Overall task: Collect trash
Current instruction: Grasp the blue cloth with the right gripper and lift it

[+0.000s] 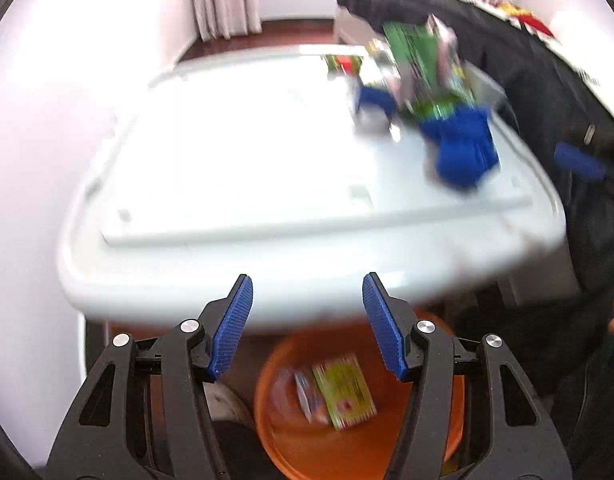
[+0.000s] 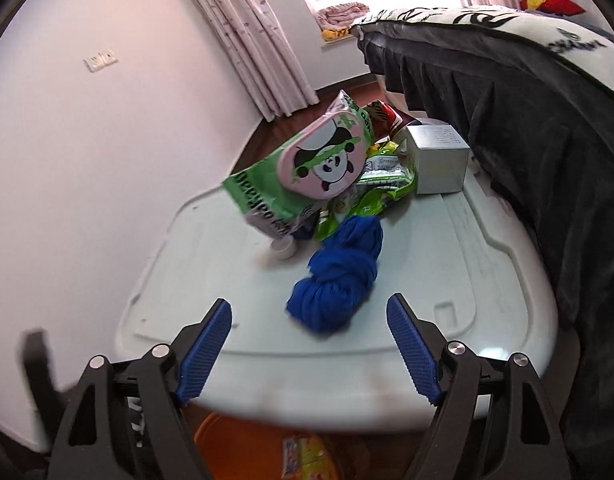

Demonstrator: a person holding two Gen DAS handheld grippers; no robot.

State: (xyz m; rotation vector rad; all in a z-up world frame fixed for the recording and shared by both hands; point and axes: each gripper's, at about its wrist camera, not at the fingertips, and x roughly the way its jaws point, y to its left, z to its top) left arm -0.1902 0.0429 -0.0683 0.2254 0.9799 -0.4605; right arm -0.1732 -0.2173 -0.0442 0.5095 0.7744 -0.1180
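Observation:
An orange bucket (image 1: 347, 436) stands on the floor below the white table's (image 1: 235, 184) front edge; a yellow-green packet (image 1: 345, 390) and another wrapper lie inside it. It also shows in the right wrist view (image 2: 243, 448). On the table's far right lies a pile: a green and pink panda wrapper (image 2: 307, 168), green snack bags (image 2: 381, 188), a silver box (image 2: 437, 158), a small white cap (image 2: 284, 249) and a blue cloth (image 2: 339, 276). My left gripper (image 1: 307, 320) is open and empty above the bucket. My right gripper (image 2: 309, 344) is open and empty, just short of the blue cloth.
A bed with a dark skirt (image 2: 527, 128) runs along the table's right side. A white wall (image 2: 87, 160) is on the left, curtains (image 2: 251, 40) at the back. The left wrist view is motion-blurred.

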